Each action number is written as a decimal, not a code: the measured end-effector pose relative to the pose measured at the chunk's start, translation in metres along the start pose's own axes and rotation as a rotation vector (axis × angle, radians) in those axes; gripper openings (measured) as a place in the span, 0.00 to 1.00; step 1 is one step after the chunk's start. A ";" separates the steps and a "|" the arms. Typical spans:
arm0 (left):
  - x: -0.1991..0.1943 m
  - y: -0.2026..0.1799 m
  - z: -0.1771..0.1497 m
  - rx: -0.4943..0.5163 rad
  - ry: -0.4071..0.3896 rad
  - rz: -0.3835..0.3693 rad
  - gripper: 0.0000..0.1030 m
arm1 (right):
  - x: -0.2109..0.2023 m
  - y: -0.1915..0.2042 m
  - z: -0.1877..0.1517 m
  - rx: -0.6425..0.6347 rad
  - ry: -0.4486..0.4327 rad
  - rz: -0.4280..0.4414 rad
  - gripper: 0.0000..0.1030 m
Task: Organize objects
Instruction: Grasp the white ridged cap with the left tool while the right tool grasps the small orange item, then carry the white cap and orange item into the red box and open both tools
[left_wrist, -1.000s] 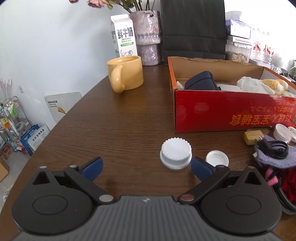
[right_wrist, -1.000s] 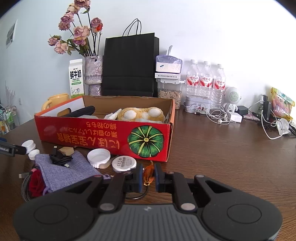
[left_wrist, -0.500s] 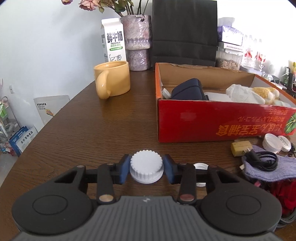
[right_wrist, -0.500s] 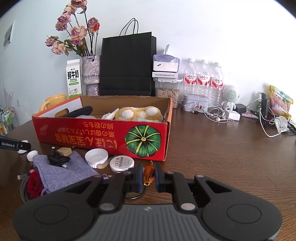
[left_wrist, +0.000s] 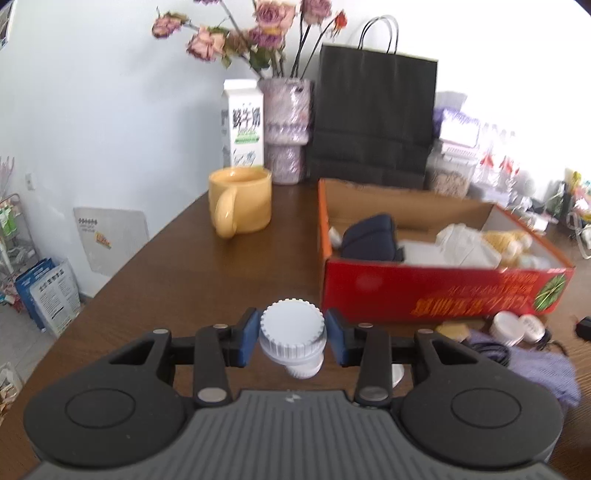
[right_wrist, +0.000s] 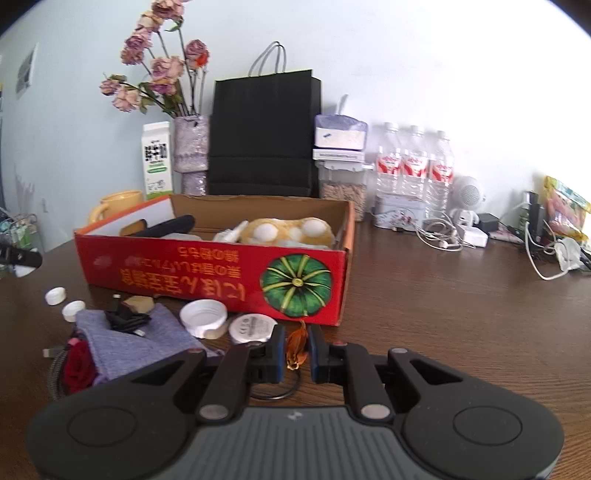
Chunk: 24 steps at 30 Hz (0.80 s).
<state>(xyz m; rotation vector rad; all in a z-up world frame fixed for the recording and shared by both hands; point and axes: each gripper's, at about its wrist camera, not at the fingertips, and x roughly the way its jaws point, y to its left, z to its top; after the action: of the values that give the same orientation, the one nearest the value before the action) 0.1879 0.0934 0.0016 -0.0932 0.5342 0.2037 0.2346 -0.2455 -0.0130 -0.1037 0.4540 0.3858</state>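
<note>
Left fingers (left_wrist: 292, 341), spread a second ago, now clamp the ribbed white cap (left_wrist: 292, 332) and lift it toward my 1 o'clock red box (left_wrist: 436, 293); right fingers (right_wrist: 297, 350) stay pinched on the orange trinket (right_wrist: 297, 345).

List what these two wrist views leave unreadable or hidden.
- Left wrist view: motion blur smears the red box lettering.
- Left wrist view: the left gripper and white cap hide the table beneath.
- Right wrist view: the orange item between the right gripper pads is too small to identify.
</note>
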 end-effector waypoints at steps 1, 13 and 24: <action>-0.003 0.000 0.003 -0.001 -0.009 -0.009 0.39 | 0.000 0.003 0.001 -0.013 0.002 0.005 0.12; -0.003 -0.031 0.038 0.027 -0.090 -0.094 0.39 | 0.001 0.037 0.035 -0.079 -0.065 0.079 0.12; 0.045 -0.073 0.063 0.058 -0.098 -0.155 0.39 | 0.049 0.060 0.086 -0.115 -0.117 0.123 0.12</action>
<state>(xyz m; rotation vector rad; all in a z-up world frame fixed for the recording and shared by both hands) 0.2725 0.0387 0.0351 -0.0674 0.4324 0.0411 0.2870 -0.1583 0.0412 -0.1645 0.3231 0.5365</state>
